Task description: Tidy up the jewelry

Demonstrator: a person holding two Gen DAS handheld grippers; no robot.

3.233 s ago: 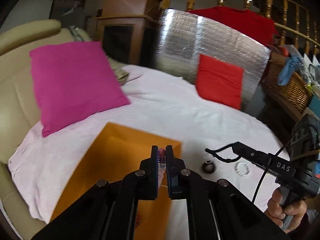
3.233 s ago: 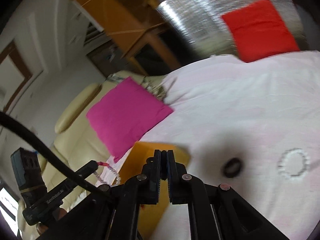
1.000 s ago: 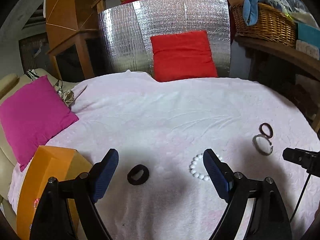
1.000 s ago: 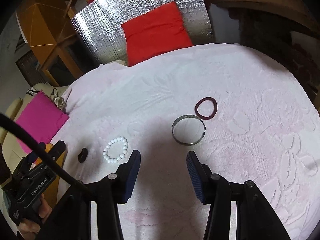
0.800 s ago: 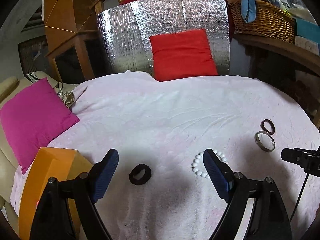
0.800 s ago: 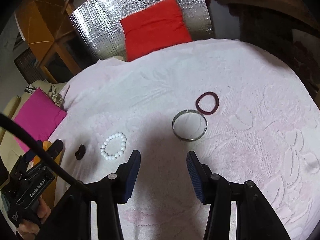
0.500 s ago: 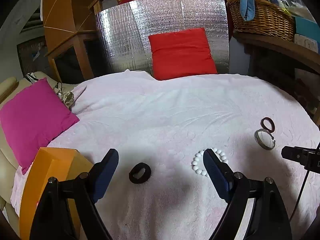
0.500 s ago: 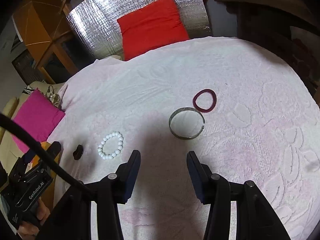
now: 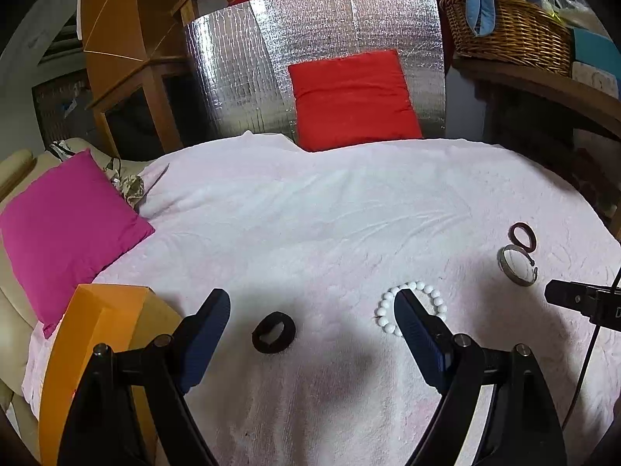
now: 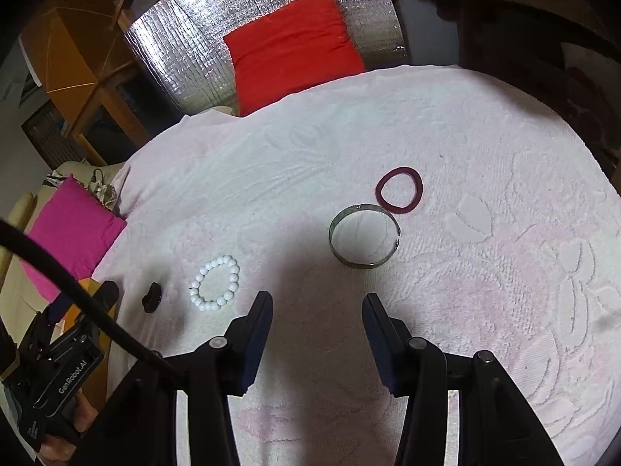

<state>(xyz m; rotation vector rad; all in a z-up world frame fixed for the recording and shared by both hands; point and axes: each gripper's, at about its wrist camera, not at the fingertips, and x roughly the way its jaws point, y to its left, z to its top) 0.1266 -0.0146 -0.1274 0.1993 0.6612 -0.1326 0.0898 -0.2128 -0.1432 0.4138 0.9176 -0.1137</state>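
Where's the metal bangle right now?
The metal bangle lies flat on the pink blanket, just ahead of the open right gripper in the right wrist view, beside the maroon hair tie, right of the white bead bracelet.

I see a nubby, embossed pale-pink cloth bedspread (image 10: 485,155), glossy white beads on the bracelet (image 10: 215,282), a dull metal bangle (image 10: 364,240), a matt fabric hair tie (image 9: 273,332) (fuzzy-looking), crinkled silver foil panel (image 9: 310,58), woven wicker basket (image 9: 512,35).
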